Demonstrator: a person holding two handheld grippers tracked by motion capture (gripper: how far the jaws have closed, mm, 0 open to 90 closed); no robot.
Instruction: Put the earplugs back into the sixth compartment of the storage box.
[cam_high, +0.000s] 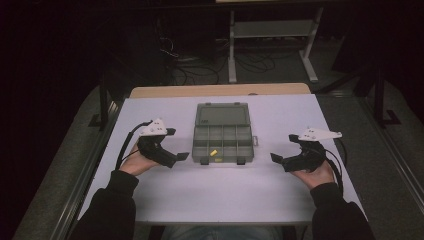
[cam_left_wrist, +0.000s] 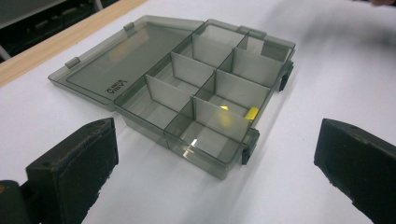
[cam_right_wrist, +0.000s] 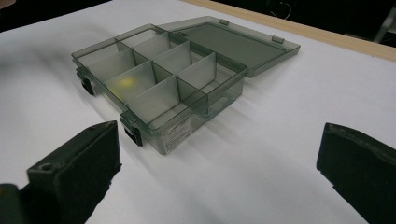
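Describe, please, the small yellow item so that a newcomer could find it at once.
On the white table lies an open smoky-grey transparent plastic compartment box. In its near row, second compartment from the person's left, sits the small yellow piece, the one bright thing in the box.

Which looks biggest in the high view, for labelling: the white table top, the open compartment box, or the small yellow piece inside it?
1. White table top
2. Open compartment box
3. Yellow piece, far smaller

Open compartment box (cam_high: 222, 131) sole obstacle mid-table (cam_high: 165, 192); bare surface either side and in front.
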